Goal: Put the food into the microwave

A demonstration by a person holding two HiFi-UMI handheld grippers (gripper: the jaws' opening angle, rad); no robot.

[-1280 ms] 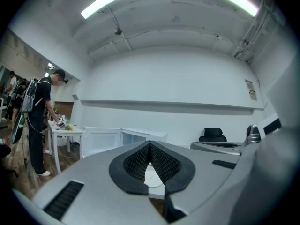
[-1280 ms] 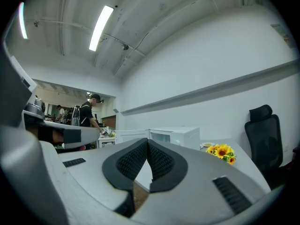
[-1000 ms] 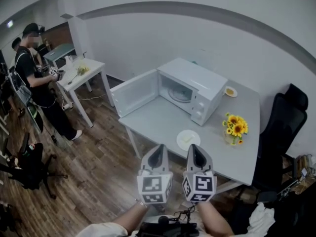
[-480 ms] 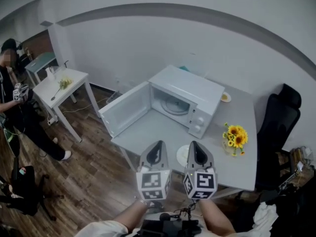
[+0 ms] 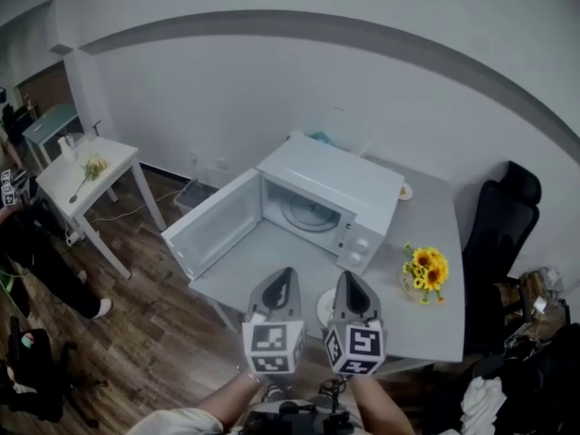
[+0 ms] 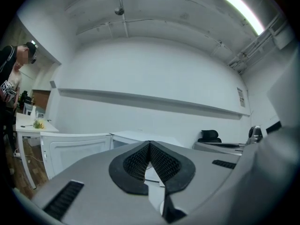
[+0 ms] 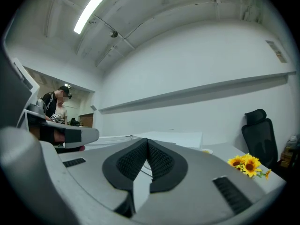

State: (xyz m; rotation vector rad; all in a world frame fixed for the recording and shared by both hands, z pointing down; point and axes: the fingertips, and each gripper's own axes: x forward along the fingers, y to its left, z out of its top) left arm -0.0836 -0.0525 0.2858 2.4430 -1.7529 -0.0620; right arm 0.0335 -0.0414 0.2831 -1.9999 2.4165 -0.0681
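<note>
Two grippers are held low and side by side at the near edge of a grey table (image 5: 435, 320). The left gripper (image 5: 284, 279) has its jaws pressed together at the tips with nothing between them. Its own view shows the ribbed pads (image 6: 136, 161) meeting at a point. The right gripper (image 5: 347, 281) is likewise closed and empty, its pads (image 7: 161, 161) touching at the tip.

A white plate (image 5: 323, 308) sits on the table between the two grippers. Only a sliver of it shows, and the food on it is hidden behind them.

At 12 o'clock from the grippers stands a white microwave (image 5: 335, 184). Its door (image 5: 213, 227) is swung wide open toward 10 o'clock, and the glass turntable (image 5: 304, 214) is visible inside the cavity.

At 2 o'clock from the grippers, just right of the microwave's control panel, is a small bunch of sunflowers (image 5: 426, 270). The right gripper view shows them low at its right. A small dish (image 5: 405, 191) lies on the table behind the microwave's right corner.

A black office chair (image 5: 494, 234) stands past the table's right side. At 9 o'clock, well apart, a white side table (image 5: 63, 175) holds a few small items, and a person (image 5: 27, 243) stands near it.
</note>
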